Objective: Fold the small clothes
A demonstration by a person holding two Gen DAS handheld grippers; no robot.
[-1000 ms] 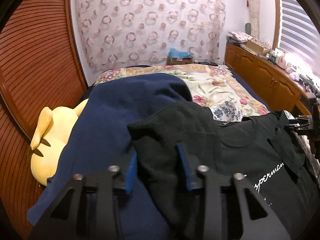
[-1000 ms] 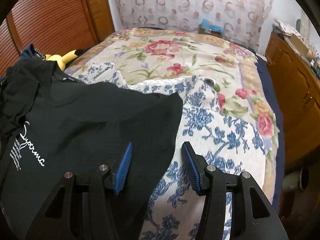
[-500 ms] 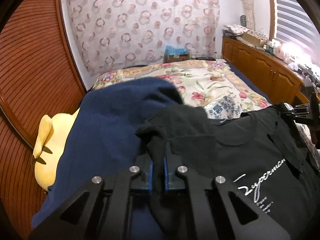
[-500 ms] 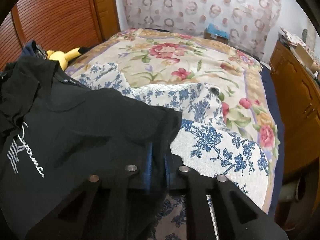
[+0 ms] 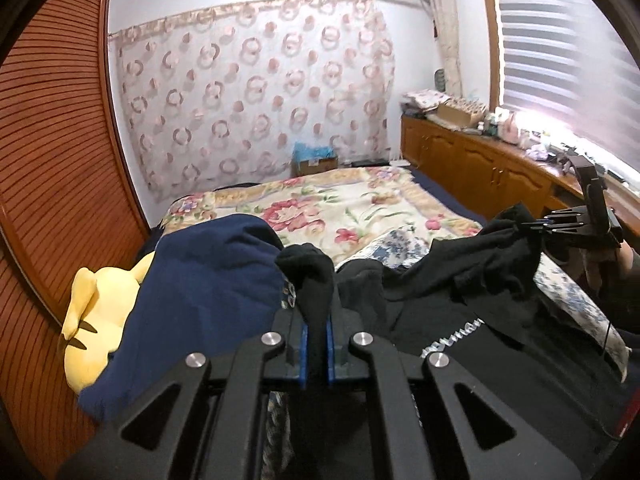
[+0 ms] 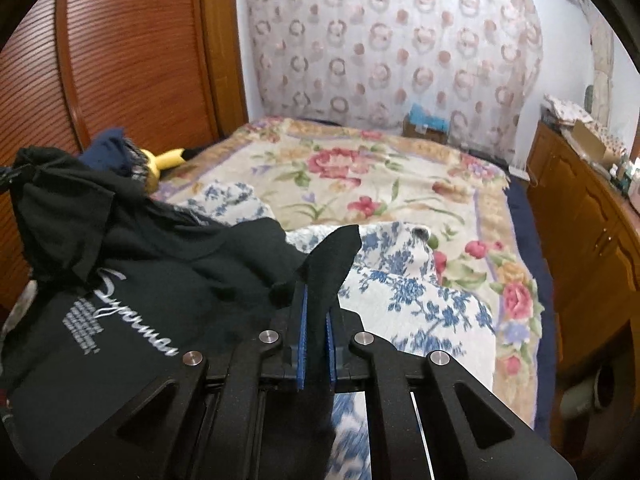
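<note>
Left gripper (image 5: 316,344): clenched on the black shirt (image 6: 168,292).
Right gripper (image 6: 316,344): clenched on it too.
Lift: you raise both corners level above the bed (image 6: 400,184).

Both wrist views close above bed (image 5: 360,208), facing curtain (image 6: 400,40).

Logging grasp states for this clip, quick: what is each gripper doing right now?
Left gripper: closed, its fingers pinching a bunched edge of the black T-shirt.
Right gripper: closed, holding another edge of the same shirt.

floral bed (image 6: 400,184), perhaps louvred doors (image 5: 48,160)
</note>
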